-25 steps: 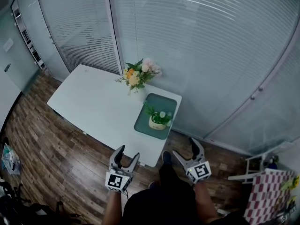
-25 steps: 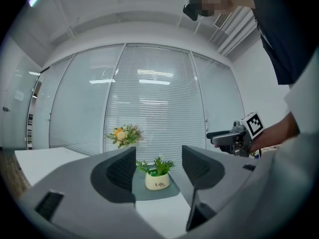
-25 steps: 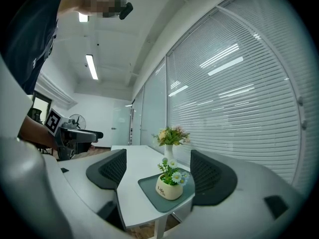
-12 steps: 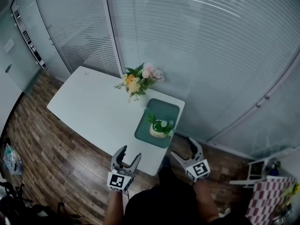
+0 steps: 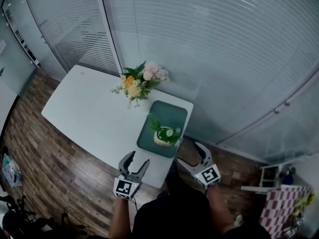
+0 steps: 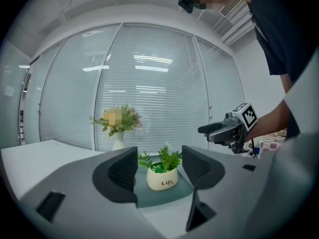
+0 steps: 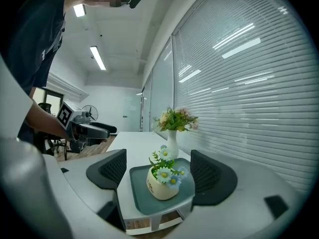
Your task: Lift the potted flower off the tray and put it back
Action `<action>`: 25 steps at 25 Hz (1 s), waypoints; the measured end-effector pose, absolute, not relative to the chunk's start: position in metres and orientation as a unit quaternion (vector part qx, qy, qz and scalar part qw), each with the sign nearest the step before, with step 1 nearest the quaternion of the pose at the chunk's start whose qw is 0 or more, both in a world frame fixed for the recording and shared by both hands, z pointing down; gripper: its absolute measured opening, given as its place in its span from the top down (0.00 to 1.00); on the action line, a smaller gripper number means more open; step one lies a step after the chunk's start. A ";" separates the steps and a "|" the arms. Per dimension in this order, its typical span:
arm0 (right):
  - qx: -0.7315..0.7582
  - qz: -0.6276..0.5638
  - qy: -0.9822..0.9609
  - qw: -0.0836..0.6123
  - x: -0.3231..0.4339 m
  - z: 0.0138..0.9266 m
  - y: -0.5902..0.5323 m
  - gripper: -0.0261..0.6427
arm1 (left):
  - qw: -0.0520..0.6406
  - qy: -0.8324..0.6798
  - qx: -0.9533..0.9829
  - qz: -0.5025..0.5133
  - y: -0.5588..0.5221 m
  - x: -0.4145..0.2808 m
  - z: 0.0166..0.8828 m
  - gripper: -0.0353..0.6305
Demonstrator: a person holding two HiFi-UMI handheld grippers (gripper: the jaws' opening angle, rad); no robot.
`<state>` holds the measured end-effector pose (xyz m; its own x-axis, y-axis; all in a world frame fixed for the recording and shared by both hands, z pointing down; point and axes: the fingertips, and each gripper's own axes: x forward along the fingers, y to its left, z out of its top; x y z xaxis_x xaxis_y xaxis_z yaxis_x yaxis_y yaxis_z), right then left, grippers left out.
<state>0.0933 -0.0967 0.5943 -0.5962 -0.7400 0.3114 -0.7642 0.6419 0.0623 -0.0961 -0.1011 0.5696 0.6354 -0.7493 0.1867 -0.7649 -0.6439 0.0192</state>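
Observation:
A small cream pot of daisies and green leaves (image 5: 163, 134) (image 6: 162, 175) (image 7: 163, 182) stands on a grey-green tray (image 5: 162, 128) (image 6: 188, 188) (image 7: 141, 193) at the near right corner of a white table (image 5: 94, 113). My left gripper (image 5: 133, 164) (image 6: 160, 169) hangs open off the table's near edge, its jaws framing the pot from a distance. Off the table's corner my right gripper (image 5: 190, 154) (image 7: 157, 173) is open too, a little short of the tray. Nothing is held.
A white vase with a pink and orange bouquet (image 5: 138, 81) (image 6: 117, 125) (image 7: 173, 126) stands just behind the tray. Glass walls with blinds (image 5: 209, 49) run close behind the table. Wood floor (image 5: 45, 158) lies to the left, and a checkered item (image 5: 281, 208) at the right.
The view has shifted as the person stepped closer; table and tray now sit lower and nearer. Both grippers have edged toward the table's near corner, still open.

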 end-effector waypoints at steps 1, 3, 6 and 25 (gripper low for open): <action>0.417 0.043 -0.893 0.163 0.094 0.599 -0.098 0.41 | 0.052 -0.415 0.904 0.085 -0.104 -0.092 0.574 0.54; 0.411 0.053 -0.893 0.175 0.096 0.609 -0.100 0.41 | 0.056 -0.407 0.907 0.091 -0.109 -0.086 0.583 0.54; 0.407 0.066 -0.893 0.181 0.100 0.626 -0.106 0.41 | 0.061 -0.400 0.908 0.104 -0.117 -0.081 0.596 0.54; 0.311 0.107 -0.914 0.236 0.098 0.705 -0.142 0.40 | 0.108 -0.324 0.921 0.186 -0.147 -0.048 0.687 0.54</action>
